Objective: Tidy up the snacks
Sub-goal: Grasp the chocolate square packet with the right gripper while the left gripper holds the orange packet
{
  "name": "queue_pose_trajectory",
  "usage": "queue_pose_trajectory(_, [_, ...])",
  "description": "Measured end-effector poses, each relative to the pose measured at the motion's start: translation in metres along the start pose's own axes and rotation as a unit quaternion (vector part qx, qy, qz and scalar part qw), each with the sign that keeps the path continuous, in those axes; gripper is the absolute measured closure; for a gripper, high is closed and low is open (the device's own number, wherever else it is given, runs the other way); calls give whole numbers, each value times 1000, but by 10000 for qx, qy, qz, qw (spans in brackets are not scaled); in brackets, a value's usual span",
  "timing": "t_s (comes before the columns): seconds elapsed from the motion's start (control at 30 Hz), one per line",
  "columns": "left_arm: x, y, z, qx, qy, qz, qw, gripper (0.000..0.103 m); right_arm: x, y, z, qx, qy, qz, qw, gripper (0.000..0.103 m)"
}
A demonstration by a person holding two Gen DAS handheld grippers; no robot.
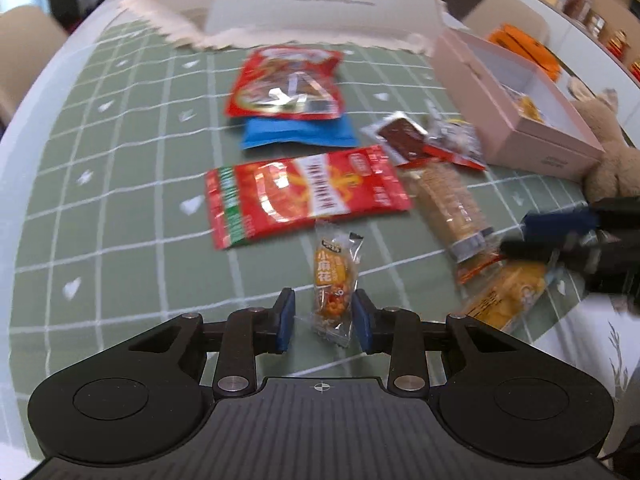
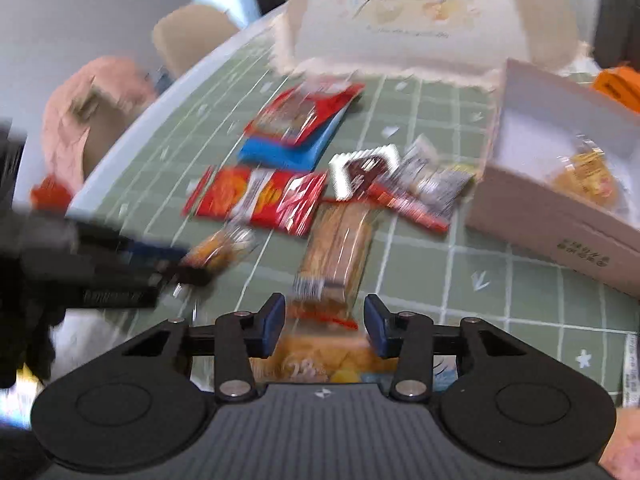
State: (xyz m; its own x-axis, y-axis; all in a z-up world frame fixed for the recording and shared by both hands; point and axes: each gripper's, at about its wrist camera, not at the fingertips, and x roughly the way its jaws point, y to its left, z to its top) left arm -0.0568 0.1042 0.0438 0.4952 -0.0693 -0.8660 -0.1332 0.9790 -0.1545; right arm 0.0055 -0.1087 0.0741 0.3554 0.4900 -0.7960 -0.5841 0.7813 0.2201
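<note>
My left gripper (image 1: 324, 320) is shut on a small orange twist-snack packet (image 1: 332, 280), which stays sharp while the table blurs. From the right wrist view the left gripper (image 2: 176, 256) carries that packet (image 2: 216, 248) at its tips. My right gripper (image 2: 326, 328) is open, its jaws astride a yellow snack packet (image 2: 320, 356) next to the end of a long cracker packet (image 2: 336, 248). In the left wrist view the right gripper (image 1: 516, 236) hovers over the yellow packet (image 1: 504, 300). The open pink box (image 2: 540, 220) holds one yellow snack (image 2: 584, 180).
On the green checked tablecloth (image 1: 120, 184) lie a wide red packet (image 1: 304, 192), a red bag (image 1: 286, 84) on a blue packet (image 1: 298, 132), and small dark-red and silver packets (image 1: 404, 136). A cream fabric bag (image 1: 320, 0) stands behind, a plush toy (image 1: 616, 168) by the box.
</note>
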Motion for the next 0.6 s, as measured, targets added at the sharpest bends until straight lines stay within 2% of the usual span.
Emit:
queue_pose_trajectory(0.03, [-1,3,-1,-72,-5,3,10000,67,0,-5,6,294,-148,-140,9994,37])
queue_pose_trajectory(0.1, [-2,7,-2,-160,-22,-23,9999,67,3,-20,17,1024,-457,-493,9925,25])
queue_pose_trajectory(0.17, [-3,8,-4,-173,-41,-38,9998,67,15,-34,29,1789,-567,-795,9790,24])
queue_pose_trajectory(0.23, [-3,9,-7,-203,-37,-88,9997,67,36,-47,40,2412,-410,-940,9650,24])
queue_pose_trajectory(0.3, [-4,10,-11,-241,-48,-128,9996,67,54,-50,49,2798,-374,-988,9542,23])
queue_pose_trajectory(0.4, [-5,12,-14,-326,-75,-163,9993,67,77,-39,59,2662,-294,-1358,9539,23])
queue_pose_trajectory(0.47, [-6,15,-16,-351,-88,-185,9992,67,86,-26,61,2340,-237,-1665,9576,32])
queue_pose_trajectory(0.5, [-6,16,-16,-363,-95,-200,9991,67,87,-20,61,2170,-236,-1676,9614,47])
queue_pose_trajectory(0.6, [-6,18,-16,-407,-119,-211,9989,67,82,-12,53,1657,-143,-1366,9766,49])
